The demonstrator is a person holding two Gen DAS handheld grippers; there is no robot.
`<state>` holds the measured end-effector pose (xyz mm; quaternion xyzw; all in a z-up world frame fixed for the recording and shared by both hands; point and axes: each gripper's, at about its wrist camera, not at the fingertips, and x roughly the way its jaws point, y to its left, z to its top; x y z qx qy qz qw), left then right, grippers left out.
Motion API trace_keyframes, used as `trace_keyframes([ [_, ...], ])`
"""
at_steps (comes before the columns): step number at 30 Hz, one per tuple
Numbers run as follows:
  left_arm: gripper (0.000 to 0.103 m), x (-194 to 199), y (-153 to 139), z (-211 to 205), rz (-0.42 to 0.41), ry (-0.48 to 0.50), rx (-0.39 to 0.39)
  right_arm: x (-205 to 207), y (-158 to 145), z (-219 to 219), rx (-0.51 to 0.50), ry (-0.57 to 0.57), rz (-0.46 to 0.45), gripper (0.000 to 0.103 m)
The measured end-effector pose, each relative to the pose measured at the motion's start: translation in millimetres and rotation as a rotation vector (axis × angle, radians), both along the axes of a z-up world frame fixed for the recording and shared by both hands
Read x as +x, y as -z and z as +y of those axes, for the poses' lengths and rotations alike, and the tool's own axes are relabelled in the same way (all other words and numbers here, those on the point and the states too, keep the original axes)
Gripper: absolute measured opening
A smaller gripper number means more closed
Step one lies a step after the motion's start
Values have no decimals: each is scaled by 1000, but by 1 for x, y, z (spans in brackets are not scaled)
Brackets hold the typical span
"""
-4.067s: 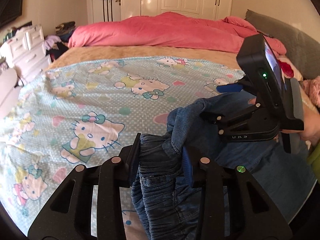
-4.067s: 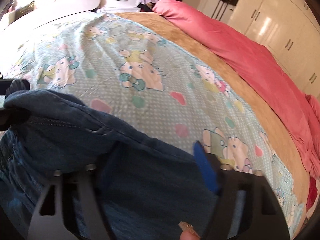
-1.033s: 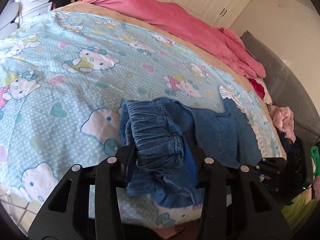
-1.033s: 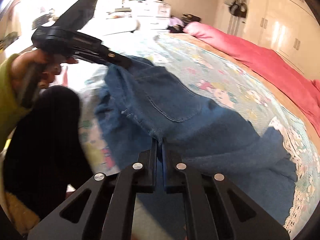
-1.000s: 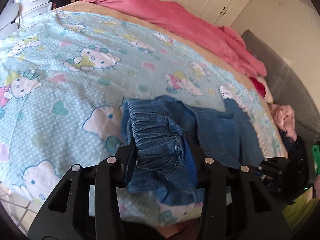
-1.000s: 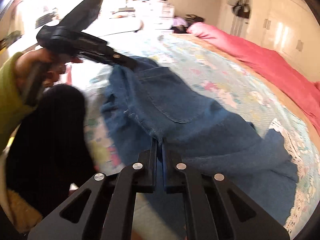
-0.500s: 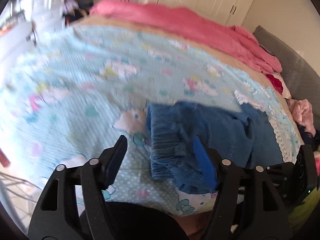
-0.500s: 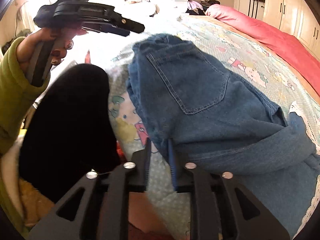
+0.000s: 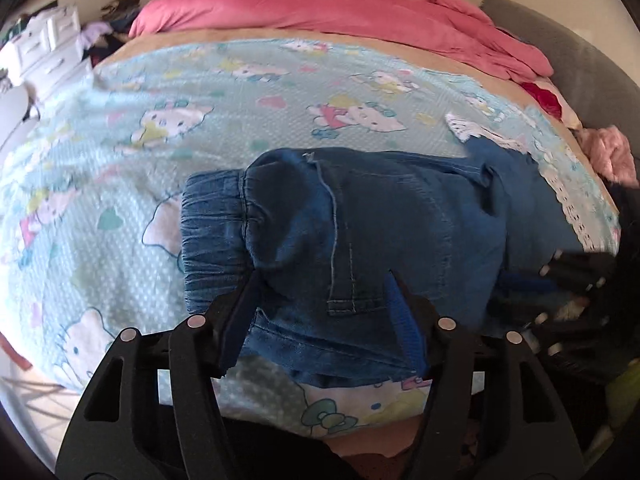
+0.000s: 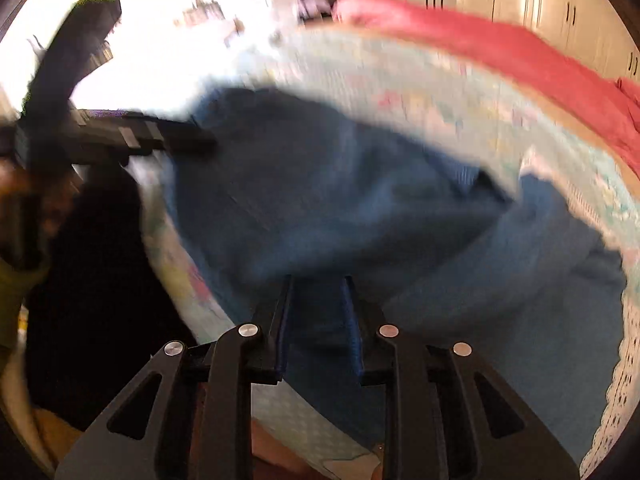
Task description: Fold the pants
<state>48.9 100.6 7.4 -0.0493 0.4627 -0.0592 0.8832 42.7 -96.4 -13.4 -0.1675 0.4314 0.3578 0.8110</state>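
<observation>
1. One pair of denim pants [image 9: 360, 224] lies bunched at the lower centre of the left wrist view, on the near edge of the cartoon-print bedsheet [image 9: 168, 128]. Elastic waistband toward the left of the frame, legs trailing right toward the lace trim.
2. Left gripper [image 9: 320, 304]: jaws apart, denim under and between them. Pads not pressing, so nothing is held. The jaws have just narrowed slightly.
3. Right gripper [image 10: 316, 312]: jaws part-open and parallel over the denim at the bottom centre of the right wrist view. The frame is blurred, but a clear gap shows and no pinch. These jaws have just been opening a little.
4. Step in hand, judged: both ends let go and the garment laid down, so next comes a re-grip for the fold.
5. To do it well: take the waistband edge with one gripper and the leg end with the other. Grab both layers, pull the cloth flat before folding over, and keep it from sliding off the bed edge.
6. Counts: one pair of pants, two grippers, one printed sheet, one pink duvet [image 9: 340, 12] at the top of the frame.
</observation>
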Motion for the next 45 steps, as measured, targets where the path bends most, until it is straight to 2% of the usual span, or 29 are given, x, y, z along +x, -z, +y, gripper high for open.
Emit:
trace_keyframes([
  [3,56,2,3,1,0,-6,-12,-1,4,3,6,-6,0,24],
  [5,58,0,0,-2,-14,-4,-9,-1,1,-1,42,-5,15,31],
  [8,67,-10,-15,-2,-74,-14,-34,0,-16,-13,99,18,-14,36],
  [9,70,-15,-23,-3,-99,-19,-36,1,-23,-20,121,32,-31,37],
  [11,70,-21,-34,-6,-133,-12,-47,4,-37,-33,161,78,-62,47],
  [16,76,-28,-51,-33,-175,64,-50,17,-51,-74,217,215,-105,51],
  [18,76,-28,-52,-48,-173,104,-71,30,-52,-86,235,268,-104,58],
  [24,76,-20,-37,-88,-122,202,-105,41,-57,-109,265,355,-109,59],
  [27,76,-17,-26,-109,-92,252,-148,46,-57,-119,272,385,-102,59],
  [33,76,-2,4,-143,-7,347,-210,67,-66,-125,231,418,-128,59],
  [36,76,18,22,-148,38,320,-232,83,-72,-118,206,414,-142,59],
  [38,76,27,31,-146,55,303,-281,99,-71,-104,135,395,-164,59],
  [45,75,29,36,-151,-2,307,-327,169,-42,-46,-79,343,-123,58],
])
